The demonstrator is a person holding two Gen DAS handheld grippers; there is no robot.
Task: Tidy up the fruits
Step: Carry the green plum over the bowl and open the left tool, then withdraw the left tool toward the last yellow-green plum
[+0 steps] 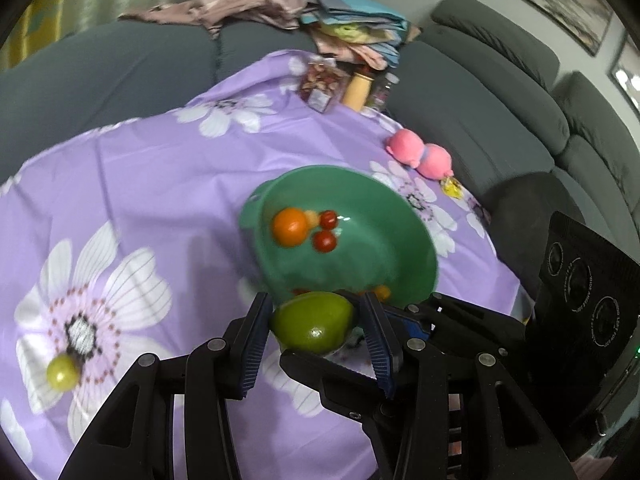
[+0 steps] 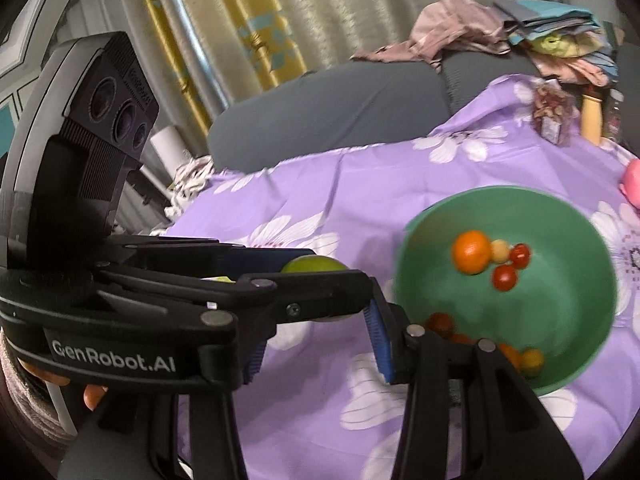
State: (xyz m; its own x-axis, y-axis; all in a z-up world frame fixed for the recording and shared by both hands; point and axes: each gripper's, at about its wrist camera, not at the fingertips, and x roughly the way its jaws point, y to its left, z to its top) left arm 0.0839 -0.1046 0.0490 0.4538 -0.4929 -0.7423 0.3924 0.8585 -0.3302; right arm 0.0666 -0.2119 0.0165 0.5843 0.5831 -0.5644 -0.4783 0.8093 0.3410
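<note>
So, green fruit almost at the bowl, could still go sideways

Left gripper has its jaws clamped on the green fruit, held just at the near rim of the green bowl, which sits toward the far right side of the purple flowered cloth and already holds an orange and small red ones. If it lets go too early the round thing likely bounces off the rim and rolls over the cloth's edge. Right gripper crosses just under the left one, jaws partly apart with nothing clearly between them; a bump looks possible. Both point downward. One small green fruit sits loose near the cloth's left edge.
</note>
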